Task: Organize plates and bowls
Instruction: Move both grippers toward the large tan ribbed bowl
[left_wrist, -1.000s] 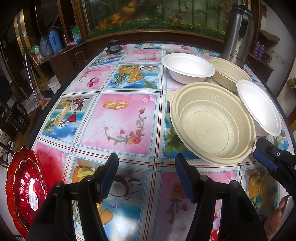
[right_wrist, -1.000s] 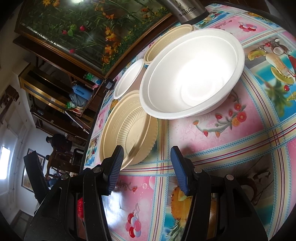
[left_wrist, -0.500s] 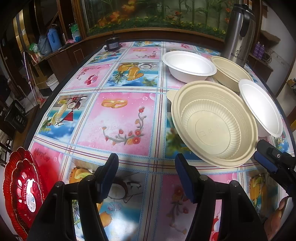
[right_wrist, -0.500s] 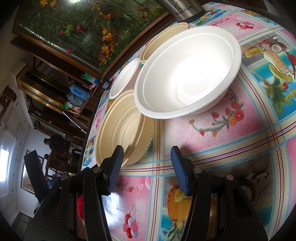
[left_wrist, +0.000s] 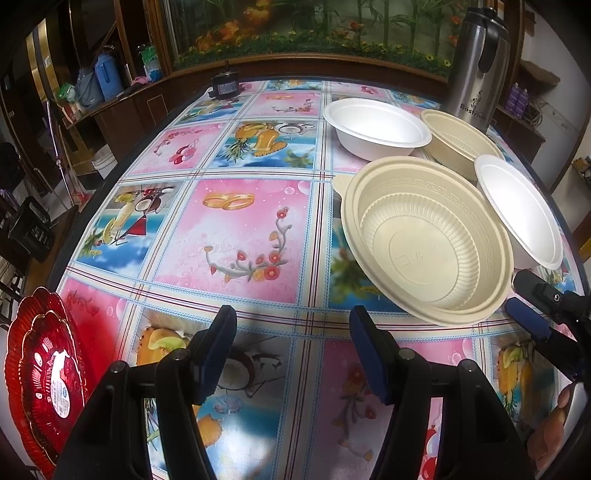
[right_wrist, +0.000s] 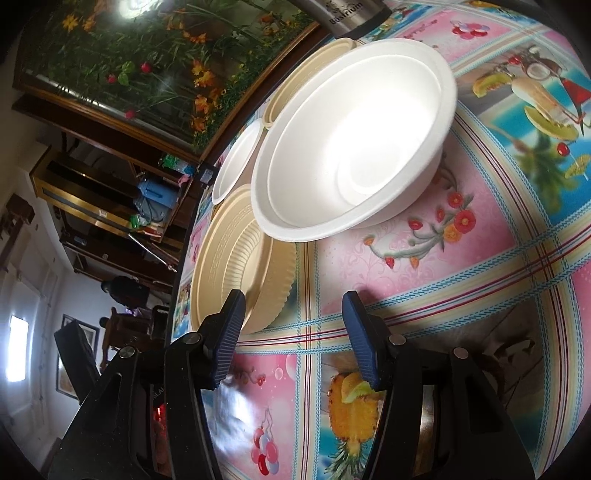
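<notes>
Nearby, a ribbed beige bowl (left_wrist: 428, 240) is seen on the patterned tablecloth (left_wrist: 236, 229), touching a white foam bowl (right_wrist: 354, 140). Both the left gripper (left_wrist: 291, 350) and the right gripper (right_wrist: 291, 332) are held spread above the cloth, with nothing pinched.

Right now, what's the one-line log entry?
left gripper: open, empty | right gripper: open, empty, near beige bowl | white bowl: untouched

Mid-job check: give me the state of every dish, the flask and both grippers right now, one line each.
Large beige ribbed plastic bowl: upright, empty, tilted.
Far white foam bowl: upright, empty.
Near white foam bowl: upright, empty.
Far beige ribbed plastic bowl: upright, empty.
Red scalloped plastic plates: stacked at the table edge.
Steel vacuum flask: standing, lid shut.
Left gripper: open, empty.
Right gripper: open, empty.
</notes>
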